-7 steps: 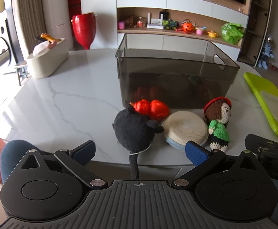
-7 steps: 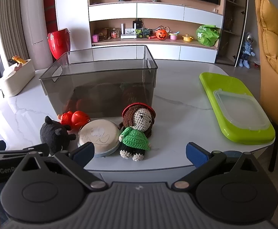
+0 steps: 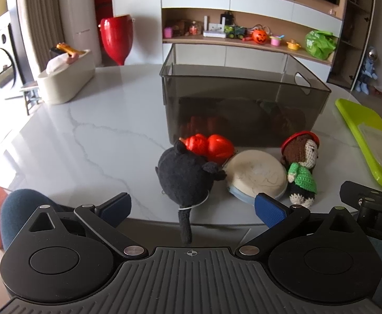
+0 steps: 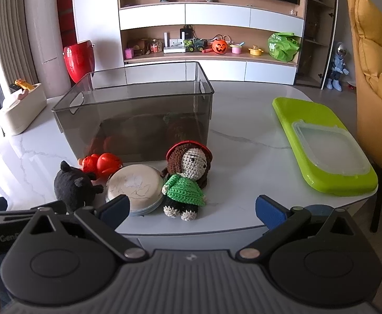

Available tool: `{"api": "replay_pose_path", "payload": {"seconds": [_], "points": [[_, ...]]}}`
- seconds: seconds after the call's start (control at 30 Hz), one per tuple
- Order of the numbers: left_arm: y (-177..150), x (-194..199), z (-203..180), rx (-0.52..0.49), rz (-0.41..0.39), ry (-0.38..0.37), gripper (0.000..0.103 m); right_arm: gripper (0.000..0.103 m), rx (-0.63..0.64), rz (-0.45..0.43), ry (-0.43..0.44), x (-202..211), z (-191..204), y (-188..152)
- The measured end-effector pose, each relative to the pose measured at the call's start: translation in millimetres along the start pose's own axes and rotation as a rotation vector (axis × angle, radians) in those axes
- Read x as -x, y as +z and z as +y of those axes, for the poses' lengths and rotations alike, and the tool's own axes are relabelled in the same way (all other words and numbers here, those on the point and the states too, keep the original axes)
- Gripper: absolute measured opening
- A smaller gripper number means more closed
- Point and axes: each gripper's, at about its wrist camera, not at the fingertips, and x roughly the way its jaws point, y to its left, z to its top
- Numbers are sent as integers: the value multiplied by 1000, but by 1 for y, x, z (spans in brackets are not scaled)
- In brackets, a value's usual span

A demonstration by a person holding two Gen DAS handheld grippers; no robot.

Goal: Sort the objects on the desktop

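Four things lie on the near worktop [image 4: 243,120] before the smoky clear plastic bin [image 4: 138,110]: black plush cat [image 3: 185,175], red plastic toy [image 3: 209,147], round white dish [image 4: 136,185], and crocheted doll in green [image 4: 187,180]. Dim shapes in the bin may be reflections. Left hand-held gripper [image 3: 192,206] and right hand-held gripper [image 4: 192,206] stand spread, holding nothing.

Near the table's [image 4: 243,120] front edge, the plush [image 4: 73,185], disc [image 4: 136,185] and doll [image 4: 188,180] lay in a row before the bin [image 4: 138,110]; the lid [image 4: 324,144] lay near the right edge.
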Motion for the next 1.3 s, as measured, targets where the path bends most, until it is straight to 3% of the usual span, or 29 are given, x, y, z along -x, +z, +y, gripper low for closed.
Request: {"api": "replay_pose_path", "payload": {"seconds": [0.2, 1.3], "points": [[-2, -2, 2, 27, 9, -27, 103, 103, -8, 16, 11, -3, 1, 1], [-3, -2, 1, 21, 10, -30, 103, 103, -6, 38, 11, -6, 3, -3]]}}
